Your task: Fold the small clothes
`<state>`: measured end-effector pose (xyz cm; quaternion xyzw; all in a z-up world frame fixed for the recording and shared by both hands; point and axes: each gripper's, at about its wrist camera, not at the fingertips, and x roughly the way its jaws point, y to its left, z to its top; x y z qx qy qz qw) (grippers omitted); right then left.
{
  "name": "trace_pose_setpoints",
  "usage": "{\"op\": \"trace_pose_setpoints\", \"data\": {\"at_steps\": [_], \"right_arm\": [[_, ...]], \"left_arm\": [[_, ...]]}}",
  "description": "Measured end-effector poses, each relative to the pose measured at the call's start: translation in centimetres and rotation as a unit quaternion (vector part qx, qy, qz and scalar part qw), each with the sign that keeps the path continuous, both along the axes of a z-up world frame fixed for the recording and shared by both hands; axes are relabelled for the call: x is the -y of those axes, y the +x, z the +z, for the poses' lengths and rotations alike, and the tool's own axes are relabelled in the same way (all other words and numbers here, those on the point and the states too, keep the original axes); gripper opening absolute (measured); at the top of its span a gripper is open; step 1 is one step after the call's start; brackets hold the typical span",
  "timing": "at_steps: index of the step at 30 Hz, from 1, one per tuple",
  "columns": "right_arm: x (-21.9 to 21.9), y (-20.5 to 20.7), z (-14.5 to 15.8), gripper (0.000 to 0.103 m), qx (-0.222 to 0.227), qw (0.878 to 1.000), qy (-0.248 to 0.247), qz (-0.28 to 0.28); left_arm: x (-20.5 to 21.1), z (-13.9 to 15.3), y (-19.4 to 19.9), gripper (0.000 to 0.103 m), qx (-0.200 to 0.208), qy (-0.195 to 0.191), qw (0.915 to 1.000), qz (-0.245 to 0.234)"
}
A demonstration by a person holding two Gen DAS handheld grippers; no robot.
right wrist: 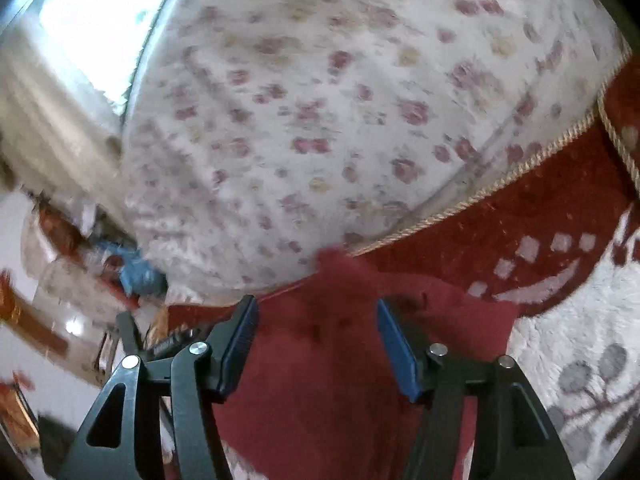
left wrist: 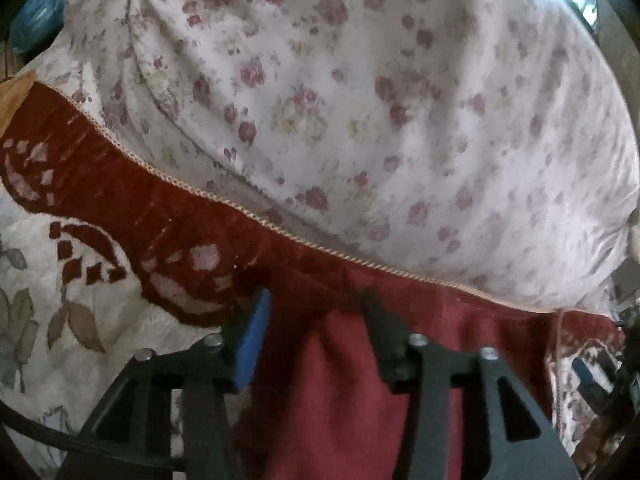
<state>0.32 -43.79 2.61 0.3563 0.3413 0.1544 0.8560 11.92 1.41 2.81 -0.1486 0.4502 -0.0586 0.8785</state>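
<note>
A dark red garment lies on a red and cream patterned blanket, right under my left gripper. The left jaws stand wide apart over the cloth, with nothing between the blue pads. In the right wrist view the same red garment lies under my right gripper, its far edge bunched up between the spread fingers. The right jaws are open and the pads do not press the cloth.
A white floral sheet covers the bed beyond the blanket's corded edge; it also shows in the right wrist view. The other gripper shows at the far right. Room clutter and a bright window lie left.
</note>
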Motion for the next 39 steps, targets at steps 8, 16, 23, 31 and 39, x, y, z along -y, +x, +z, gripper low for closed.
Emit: {"op": "trace_pose_setpoints", "data": {"at_steps": [8, 16, 23, 31, 39], "right_arm": [[-6.6, 2.8, -2.7, 0.051, -0.064, 0.984, -0.155, 0.055], [-2.8, 6.5, -6.3, 0.042, -0.111, 0.976, -0.177, -0.062], [-3.7, 1.5, -2.2, 0.054, -0.085, 0.978, -0.184, -0.041], [-8.7, -4.0, -3.4, 0.052, -0.107, 0.959, -0.259, 0.042], [-9.9, -4.9, -1.3, 0.051, -0.089, 0.960, -0.265, 0.020]], "left_arm": [[3.5, -2.4, 0.2, 0.057, -0.036, 0.075, 0.9958, -0.038], [3.1, -6.3, 2.4, 0.073, -0.063, 0.111, 0.9919, -0.002], [1.2, -3.6, -0.7, 0.073, -0.043, 0.111, 0.9929, -0.007], [-0.1, -2.5, -8.8, 0.074, -0.052, 0.128, 0.9900, -0.028], [-1.4, -4.6, -12.0, 0.078, -0.065, 0.127, 0.9898, -0.009]]}}
